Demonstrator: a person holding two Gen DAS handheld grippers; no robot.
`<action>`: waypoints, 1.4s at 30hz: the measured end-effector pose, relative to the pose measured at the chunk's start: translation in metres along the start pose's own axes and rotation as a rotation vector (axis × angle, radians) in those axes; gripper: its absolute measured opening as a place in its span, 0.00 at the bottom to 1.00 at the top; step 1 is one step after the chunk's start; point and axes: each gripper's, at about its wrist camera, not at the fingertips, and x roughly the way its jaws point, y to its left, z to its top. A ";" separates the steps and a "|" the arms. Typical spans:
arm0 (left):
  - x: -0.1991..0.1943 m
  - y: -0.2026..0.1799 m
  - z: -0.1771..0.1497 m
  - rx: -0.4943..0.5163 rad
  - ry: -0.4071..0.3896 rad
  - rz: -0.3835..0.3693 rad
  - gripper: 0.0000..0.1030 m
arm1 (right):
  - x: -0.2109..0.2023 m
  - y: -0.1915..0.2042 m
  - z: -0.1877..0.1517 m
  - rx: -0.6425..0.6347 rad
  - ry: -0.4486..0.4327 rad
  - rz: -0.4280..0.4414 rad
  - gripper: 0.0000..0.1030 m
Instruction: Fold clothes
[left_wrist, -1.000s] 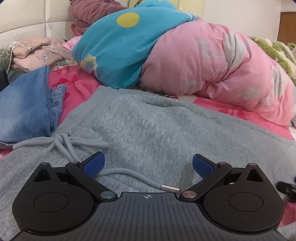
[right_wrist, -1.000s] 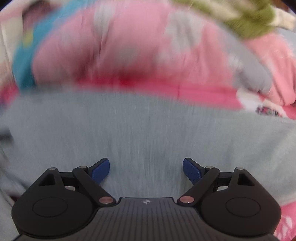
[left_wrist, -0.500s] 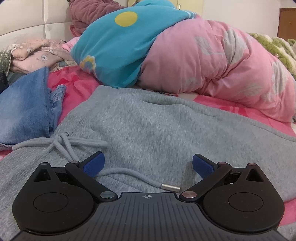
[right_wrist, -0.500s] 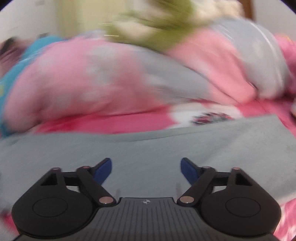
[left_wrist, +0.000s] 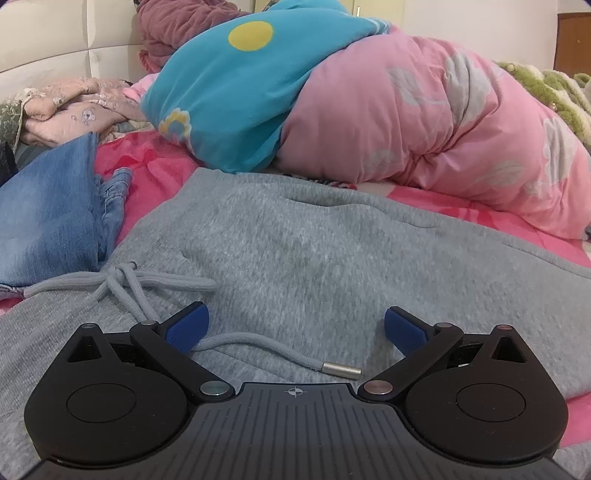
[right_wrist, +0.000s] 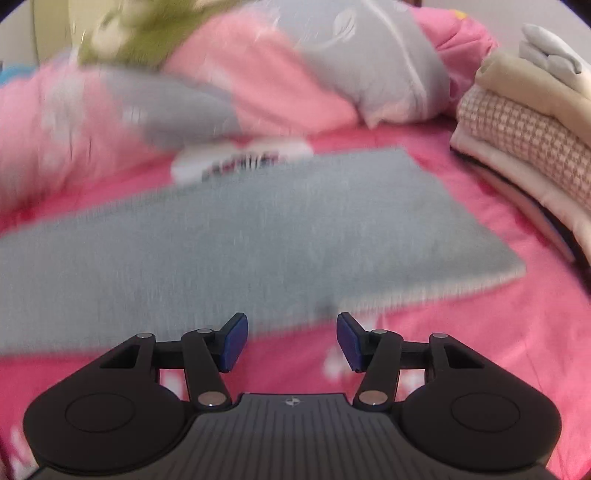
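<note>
Grey sweatpants (left_wrist: 314, 254) lie flat on the pink bed sheet (left_wrist: 147, 173). Their tied drawstring (left_wrist: 122, 284) lies at the waist, its metal tip (left_wrist: 341, 369) between my left fingers. My left gripper (left_wrist: 295, 326) is open and empty, low over the waist end. In the blurred right wrist view the leg end of the sweatpants (right_wrist: 258, 236) lies ahead. My right gripper (right_wrist: 291, 341) is partly open and empty, over the sheet (right_wrist: 480, 350) just at the near edge of the leg.
A pink and blue duvet (left_wrist: 406, 110) is heaped behind the sweatpants. Blue jeans (left_wrist: 48, 214) lie at the left. A stack of folded clothes (right_wrist: 524, 147) stands at the right of the bed. Floral garments (left_wrist: 70, 110) lie at the headboard.
My right gripper has swung right along the sweatpants to the leg end, and its jaws have narrowed. My left gripper has stayed in place.
</note>
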 end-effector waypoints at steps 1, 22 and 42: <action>0.000 0.000 0.000 0.001 0.000 0.001 0.99 | 0.003 0.000 0.008 0.008 -0.015 0.004 0.54; -0.007 0.002 0.003 -0.009 -0.005 -0.002 1.00 | -0.025 -0.113 -0.007 0.301 0.060 -0.276 0.62; -0.038 0.078 0.011 -0.131 -0.056 -0.050 0.99 | -0.030 0.238 -0.080 -0.274 0.130 0.246 0.86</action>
